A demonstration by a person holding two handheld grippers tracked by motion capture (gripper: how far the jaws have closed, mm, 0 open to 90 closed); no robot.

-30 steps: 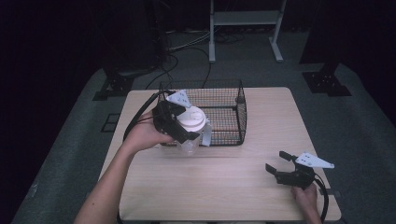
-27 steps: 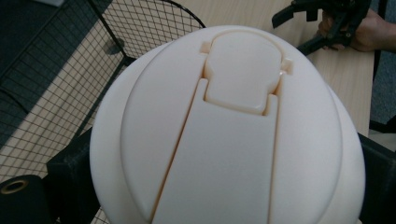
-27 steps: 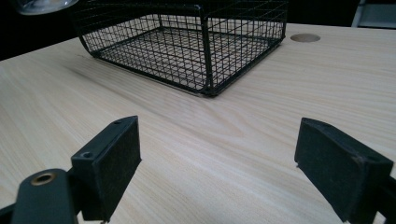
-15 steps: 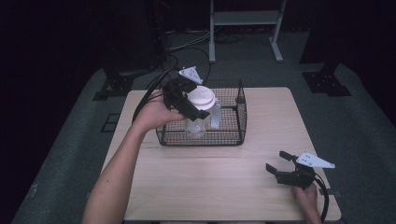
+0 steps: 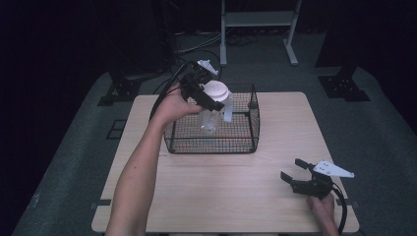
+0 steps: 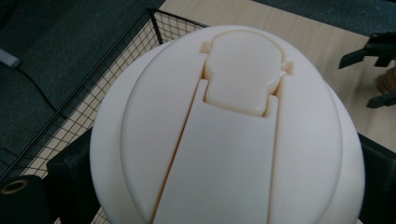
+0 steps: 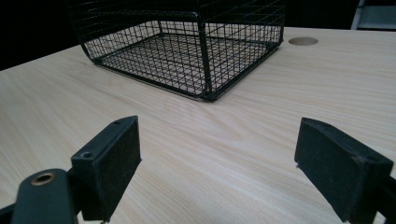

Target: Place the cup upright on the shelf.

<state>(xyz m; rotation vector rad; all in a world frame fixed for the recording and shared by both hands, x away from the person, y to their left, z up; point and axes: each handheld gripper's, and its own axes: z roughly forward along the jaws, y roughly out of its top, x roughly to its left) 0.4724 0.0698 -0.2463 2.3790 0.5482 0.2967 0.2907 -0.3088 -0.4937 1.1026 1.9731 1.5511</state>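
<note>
A clear bottle with a white flip-top lid [image 5: 215, 91] hangs over the black wire basket [image 5: 248, 140] at the table's back middle. My left gripper [image 5: 209, 98] is shut on the bottle just under its lid. In the left gripper view the white lid [image 6: 233, 135] sits between the two black jaws, with the basket's rim [image 6: 79, 100] beneath. Near the table's front right corner my right gripper [image 5: 294, 172] rests open on the wood. In the right gripper view its jaws stand wide apart with bare table between them, facing the basket [image 7: 205, 56].
The light wooden table [image 5: 236, 196] has a round cable hole [image 7: 303, 41] behind the basket. The other gripper [image 6: 373, 70] appears far off in the left gripper view. Dark floor, cables and a white stand [image 5: 255, 19] lie beyond the table.
My left gripper has lifted the bottle from the basket's front left side, carried it back and to the right, and now holds it over the basket. The right gripper has stayed put.
</note>
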